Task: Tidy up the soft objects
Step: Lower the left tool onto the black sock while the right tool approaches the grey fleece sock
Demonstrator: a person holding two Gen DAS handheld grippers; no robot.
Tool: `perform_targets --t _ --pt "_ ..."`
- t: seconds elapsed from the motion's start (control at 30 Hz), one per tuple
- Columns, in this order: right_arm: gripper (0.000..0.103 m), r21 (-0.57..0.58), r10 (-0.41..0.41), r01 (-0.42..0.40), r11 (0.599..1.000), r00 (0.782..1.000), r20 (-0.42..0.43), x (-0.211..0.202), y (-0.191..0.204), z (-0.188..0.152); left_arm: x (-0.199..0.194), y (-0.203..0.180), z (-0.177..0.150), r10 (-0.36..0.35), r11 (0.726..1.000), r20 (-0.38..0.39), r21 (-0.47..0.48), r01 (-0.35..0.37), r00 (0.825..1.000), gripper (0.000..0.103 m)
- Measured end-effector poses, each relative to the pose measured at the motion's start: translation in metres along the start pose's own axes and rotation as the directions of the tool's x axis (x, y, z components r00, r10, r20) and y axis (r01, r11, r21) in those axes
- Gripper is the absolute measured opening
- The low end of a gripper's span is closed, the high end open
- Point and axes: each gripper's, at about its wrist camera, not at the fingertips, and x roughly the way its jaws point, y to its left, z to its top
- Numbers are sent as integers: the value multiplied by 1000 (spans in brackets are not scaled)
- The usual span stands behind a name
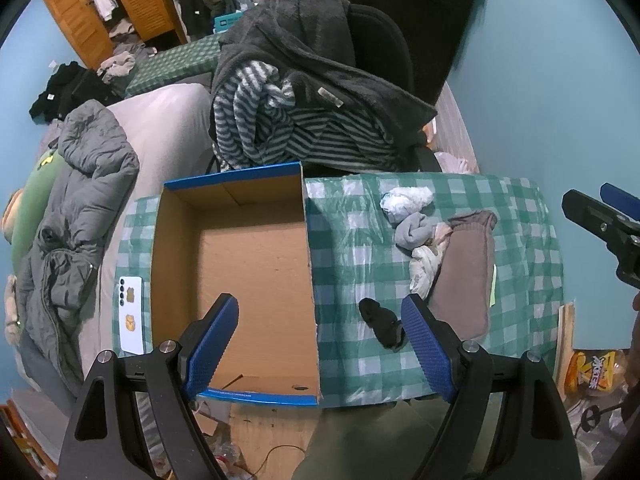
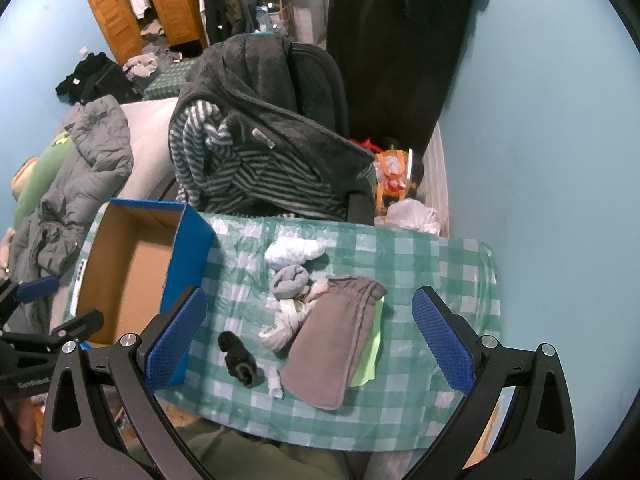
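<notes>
Two grippers, left (image 1: 320,344) and right (image 2: 310,338), hover with jaws wide apart, holding nothing. Socks (image 2: 289,280), a black sock (image 2: 238,360) and a brown cloth (image 2: 334,344) lie on the checked bench (image 2: 440,280), beside an open box (image 1: 248,264). Behind, a chair (image 2: 316,80) heaped with clothes.

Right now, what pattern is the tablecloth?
Green-and-white check tablecloth, clearest in the right wrist view.

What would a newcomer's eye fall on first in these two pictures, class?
First, the open cardboard box with blue edges, empty, at the left of the checked tablecloth. Next, the heap of soft things to its right: a brown cloth, pale socks, and a black sock lying apart, nearer the camera.
</notes>
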Motion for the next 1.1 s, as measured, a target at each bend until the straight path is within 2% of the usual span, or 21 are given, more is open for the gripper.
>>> perform_targets --t 0.27,0.67,1.1 --pt "101 1 -15 15 1000 998 -56 18 -11 -10 28 -8 -2 -5 1000 -63 20 6 998 85" --pt "101 -13 -20 18 1000 986 -167 73 -30 -24 77 -24 -5 -8 998 -143 53 15 990 85" --pt "101 -31 -22 15 999 969 -244 127 -39 -43 129 -54 -19 -27 996 -257 73 47 966 85"
